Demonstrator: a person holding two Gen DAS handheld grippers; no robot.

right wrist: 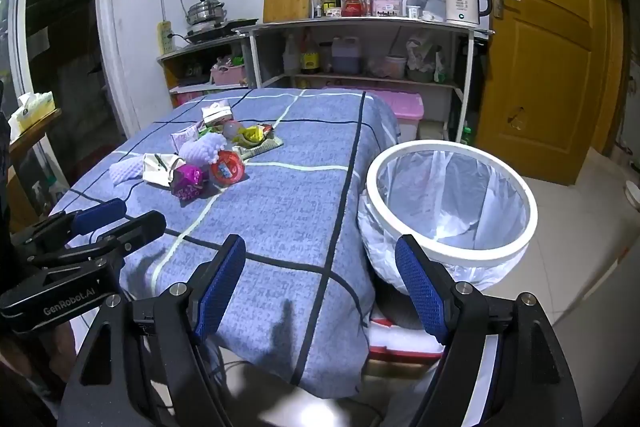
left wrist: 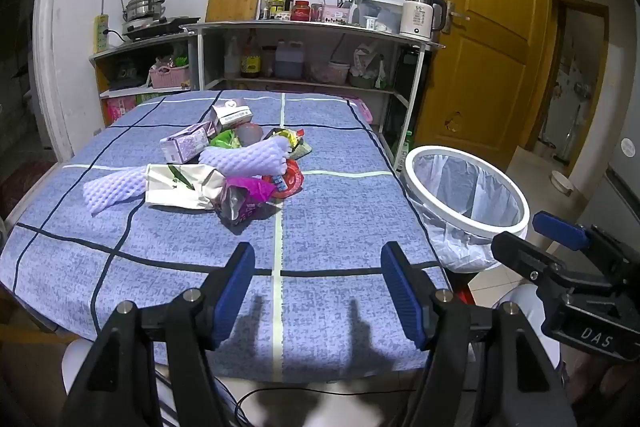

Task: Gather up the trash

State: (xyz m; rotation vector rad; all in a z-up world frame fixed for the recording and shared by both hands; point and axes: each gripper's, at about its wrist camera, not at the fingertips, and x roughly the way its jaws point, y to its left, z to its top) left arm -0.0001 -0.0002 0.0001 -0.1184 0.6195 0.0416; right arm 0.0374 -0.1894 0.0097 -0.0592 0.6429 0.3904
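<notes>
Evidently nothing is collected: trash pile (left wrist: 224, 167) mid-frame untouched, lined bin (right wrist: 452, 199) empty, left gripper (left wrist: 318, 291) and right gripper (right wrist: 320, 283) both released.

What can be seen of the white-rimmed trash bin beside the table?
The round trash bin with a white plastic rim stands on the tiled floor, close against the right edge of the table draped in a blue checked cloth. A thin translucent white bag lines it, its excess bunched over the outside below the rim. The mouth is open and upright; no trash shows inside. The bin's base is hidden. Neither gripper touches it.
</notes>
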